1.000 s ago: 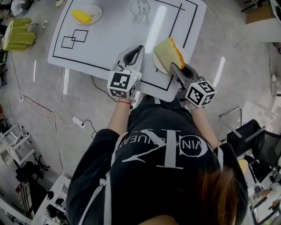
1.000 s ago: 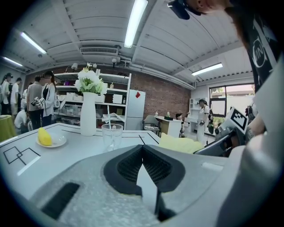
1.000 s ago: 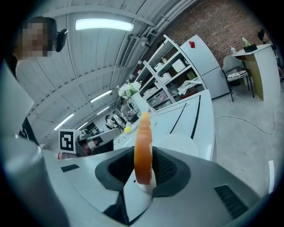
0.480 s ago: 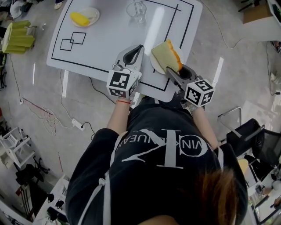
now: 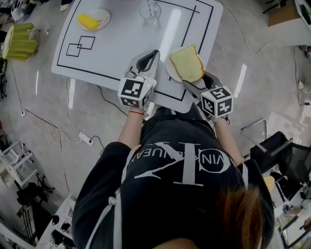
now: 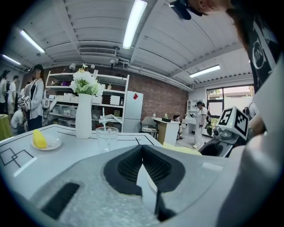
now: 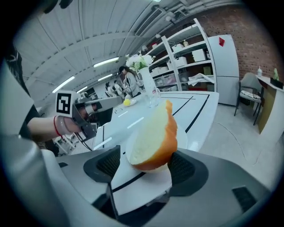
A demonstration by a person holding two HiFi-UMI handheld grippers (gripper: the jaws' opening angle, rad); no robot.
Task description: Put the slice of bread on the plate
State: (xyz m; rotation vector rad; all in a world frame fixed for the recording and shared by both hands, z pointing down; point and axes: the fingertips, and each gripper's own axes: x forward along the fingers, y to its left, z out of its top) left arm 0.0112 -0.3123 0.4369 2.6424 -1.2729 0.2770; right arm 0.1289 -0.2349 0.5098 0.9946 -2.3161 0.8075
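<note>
The slice of bread (image 5: 186,63), pale with an orange-brown crust, lies on a small white plate (image 5: 171,72) at the near right edge of the white table (image 5: 116,48). My right gripper (image 5: 195,80) sits just behind it, jaws opening. In the right gripper view the bread (image 7: 153,137) leans between the pads of the right gripper (image 7: 146,167); the left pad stands clear of it and the crust lies beside the right pad. The plate (image 7: 183,136) shows behind it. My left gripper (image 5: 153,53) rests shut and empty left of the plate, its pads meeting in the left gripper view (image 6: 142,148).
A second plate with a yellow item (image 5: 95,18) stands at the far left of the table, a glass (image 5: 151,10) at the far middle, and a white vase of flowers (image 6: 83,116) beside it. Black lines mark the tabletop. People stand in the background.
The bread has tipped from standing nearly on edge to lying flatter on the plate. My right gripper has rolled and its jaws have spread. The left gripper has stayed put.
</note>
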